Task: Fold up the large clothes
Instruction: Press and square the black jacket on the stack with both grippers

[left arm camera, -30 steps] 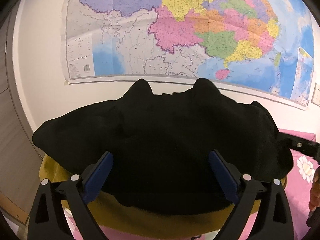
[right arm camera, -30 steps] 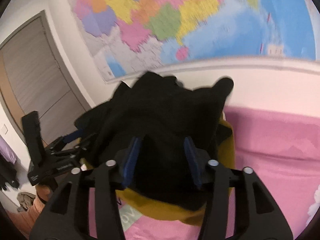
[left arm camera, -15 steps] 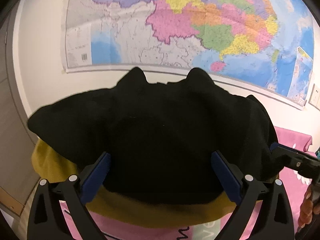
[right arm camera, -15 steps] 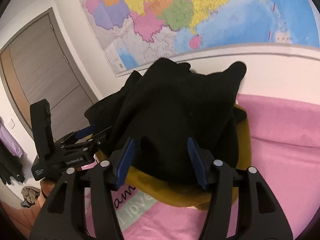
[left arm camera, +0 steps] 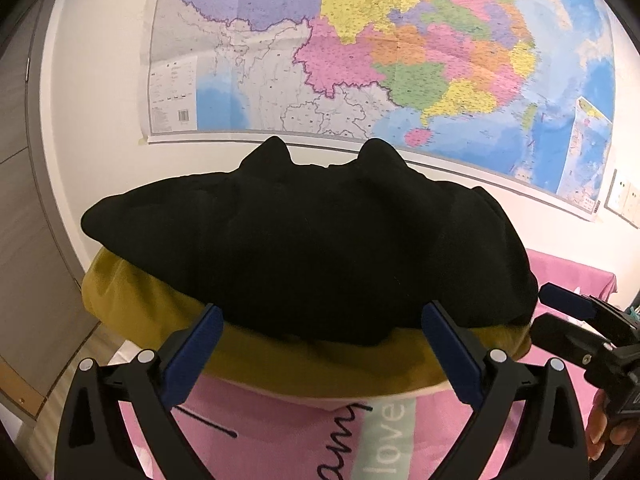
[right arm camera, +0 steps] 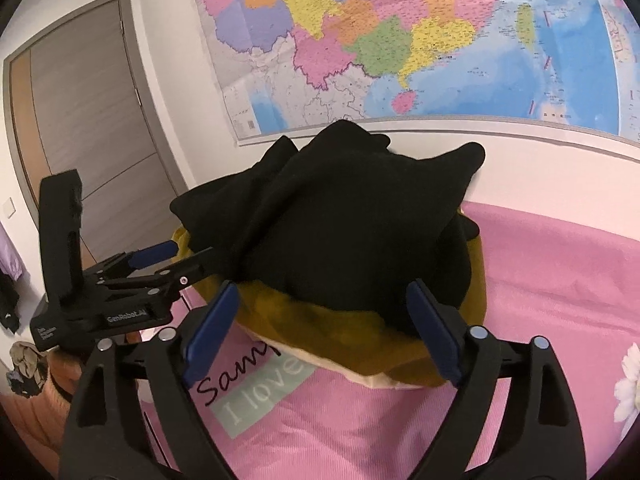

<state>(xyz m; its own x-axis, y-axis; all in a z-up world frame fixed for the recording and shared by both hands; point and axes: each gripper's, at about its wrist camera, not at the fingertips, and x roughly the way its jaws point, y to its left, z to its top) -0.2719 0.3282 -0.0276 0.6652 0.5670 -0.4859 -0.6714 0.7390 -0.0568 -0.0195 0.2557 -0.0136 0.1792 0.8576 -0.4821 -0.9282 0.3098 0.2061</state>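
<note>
On the pink bed (right arm camera: 540,300), a folded black fabric garment (right arm camera: 352,232) tops a mustard one (right arm camera: 340,332); both tongs, left (left arm camera: 320,344) and right (right arm camera: 322,316), gape empty, the right's jaws just opened. Better withdraw straight back, without snagging folds.

Two grippers: the left gripper (left arm camera: 322,338) and the right gripper (right arm camera: 322,322), with two blue pads (right arm camera: 212,326) each. One black garment (left arm camera: 304,248) lies folded on one mustard garment (left arm camera: 148,300). One pink bedspread (right arm camera: 552,304) is under them. One map (left arm camera: 360,52) is on the wall. One door (right arm camera: 88,112).
</note>
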